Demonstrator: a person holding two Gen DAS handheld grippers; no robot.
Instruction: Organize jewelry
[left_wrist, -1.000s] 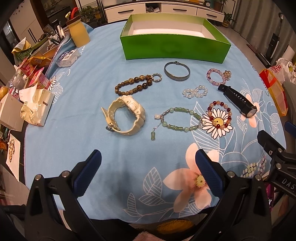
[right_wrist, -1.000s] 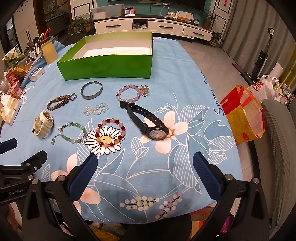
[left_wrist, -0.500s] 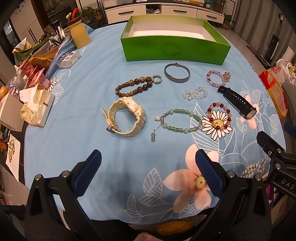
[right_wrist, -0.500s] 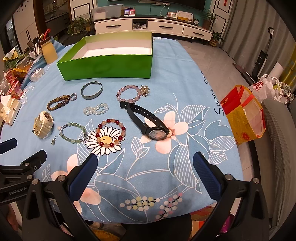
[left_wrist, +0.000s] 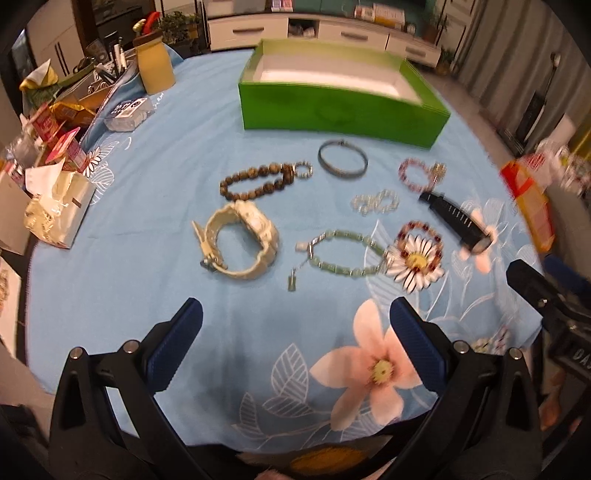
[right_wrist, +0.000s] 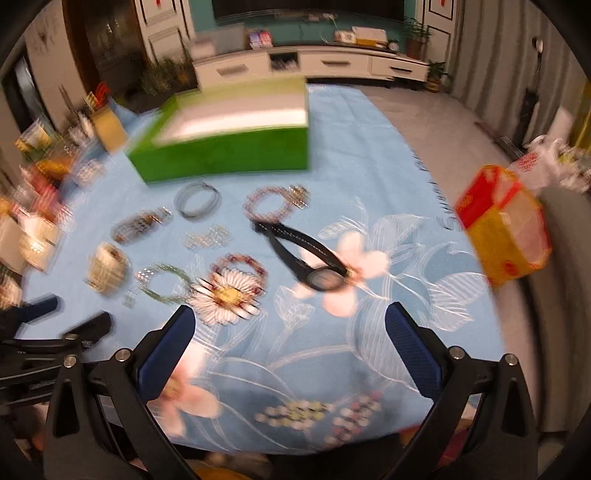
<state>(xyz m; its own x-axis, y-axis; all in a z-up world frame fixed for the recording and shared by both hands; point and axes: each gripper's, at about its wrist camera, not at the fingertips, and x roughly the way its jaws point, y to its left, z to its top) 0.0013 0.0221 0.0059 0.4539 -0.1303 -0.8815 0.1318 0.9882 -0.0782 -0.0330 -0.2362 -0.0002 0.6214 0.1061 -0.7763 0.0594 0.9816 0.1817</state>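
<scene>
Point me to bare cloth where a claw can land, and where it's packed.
Free: the near strip between both claws and the cream watch, and the cloth right of the black watch up to the table edge. Also the left stretch between the tissue box and the brown bead bracelet. Packed: the jewelry cluster before the green box.

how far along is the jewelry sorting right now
Nothing looks done: the green box shows only its white inside. Nothing is in hand; the left gripper and right gripper are both open above the cloth. Left to do: the cream watch, black watch, metal bangle and five bead bracelets lie out.
</scene>
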